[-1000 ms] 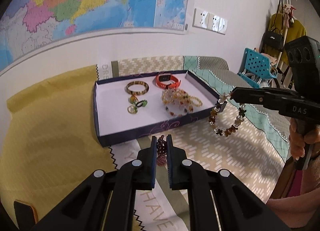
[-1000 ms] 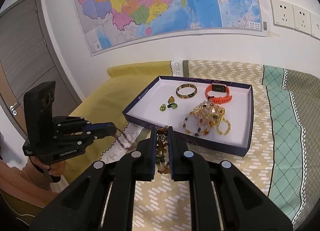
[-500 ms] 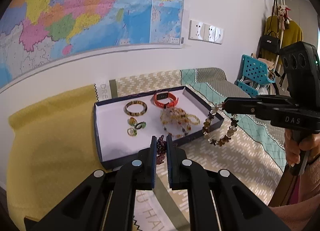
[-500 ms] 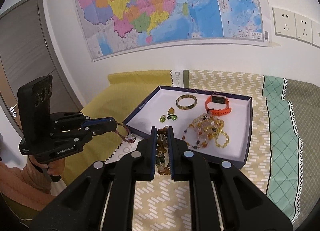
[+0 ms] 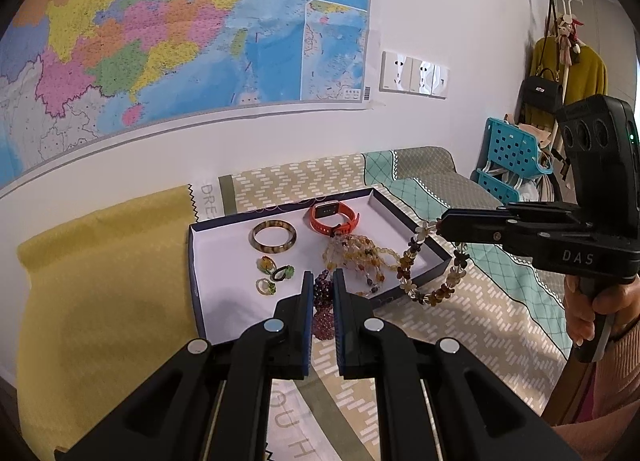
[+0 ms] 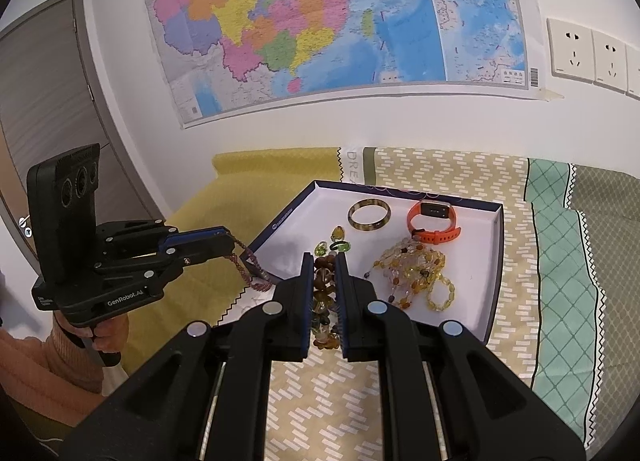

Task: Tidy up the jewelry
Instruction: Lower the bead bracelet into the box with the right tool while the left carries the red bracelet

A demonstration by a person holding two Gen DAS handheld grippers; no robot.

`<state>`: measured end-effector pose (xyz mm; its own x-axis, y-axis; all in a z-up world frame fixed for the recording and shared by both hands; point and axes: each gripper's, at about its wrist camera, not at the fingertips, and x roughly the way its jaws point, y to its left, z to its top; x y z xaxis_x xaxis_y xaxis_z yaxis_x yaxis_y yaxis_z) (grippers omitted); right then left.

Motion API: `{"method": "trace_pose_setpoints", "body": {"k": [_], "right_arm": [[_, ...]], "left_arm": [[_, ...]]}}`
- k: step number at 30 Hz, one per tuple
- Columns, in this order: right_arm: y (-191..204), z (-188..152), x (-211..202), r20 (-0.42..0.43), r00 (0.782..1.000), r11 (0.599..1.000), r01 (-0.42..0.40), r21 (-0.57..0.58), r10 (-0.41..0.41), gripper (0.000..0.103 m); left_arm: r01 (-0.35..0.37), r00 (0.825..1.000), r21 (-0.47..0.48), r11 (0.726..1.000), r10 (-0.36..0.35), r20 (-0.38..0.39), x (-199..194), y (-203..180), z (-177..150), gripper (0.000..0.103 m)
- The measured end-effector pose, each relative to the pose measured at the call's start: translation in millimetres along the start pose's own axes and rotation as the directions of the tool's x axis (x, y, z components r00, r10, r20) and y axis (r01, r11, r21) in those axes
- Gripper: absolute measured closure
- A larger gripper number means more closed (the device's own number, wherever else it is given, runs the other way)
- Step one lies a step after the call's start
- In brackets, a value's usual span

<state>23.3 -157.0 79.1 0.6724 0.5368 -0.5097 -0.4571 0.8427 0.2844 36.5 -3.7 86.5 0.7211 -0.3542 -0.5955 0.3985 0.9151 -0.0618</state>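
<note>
Jewelry is held in both grippers: a purple bead bracelet (image 5: 322, 307) is clamped by the left gripper (image 5: 320, 281) at 6 o'clock; an amber flower bracelet (image 5: 430, 267) is clamped by the right gripper (image 5: 439, 226) at 3 o'clock, over the tray (image 5: 434, 257) corner.

A lived-in home room. A colourful wall map (image 6: 320, 21) hangs above white wall sockets (image 6: 588, 49). A patterned cloth (image 6: 560, 261) covers the surface. A coat rack (image 5: 560, 41) in the corner carries a yellow coat (image 5: 592, 77) and black handbag (image 5: 540, 93) beside blue plastic baskets (image 5: 512, 149).
</note>
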Motion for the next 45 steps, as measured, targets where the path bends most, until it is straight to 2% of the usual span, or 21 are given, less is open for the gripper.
{"method": "trace_pose_setpoints", "body": {"k": [21,45], "right_arm": [[-12,17,13,0.006,1.0,1.0,0.011,0.011,-0.011,0.092],[-22,22,34,-0.021,0.999,0.999,0.033,0.017,-0.032,0.092]], "left_arm": [[-0.008,1.0,0.005,1.0,0.008,0.013,10,4,13,0.096],[-0.018,1.0,-0.018,1.0,0.018,-0.009,33,13,18,0.096]]}}
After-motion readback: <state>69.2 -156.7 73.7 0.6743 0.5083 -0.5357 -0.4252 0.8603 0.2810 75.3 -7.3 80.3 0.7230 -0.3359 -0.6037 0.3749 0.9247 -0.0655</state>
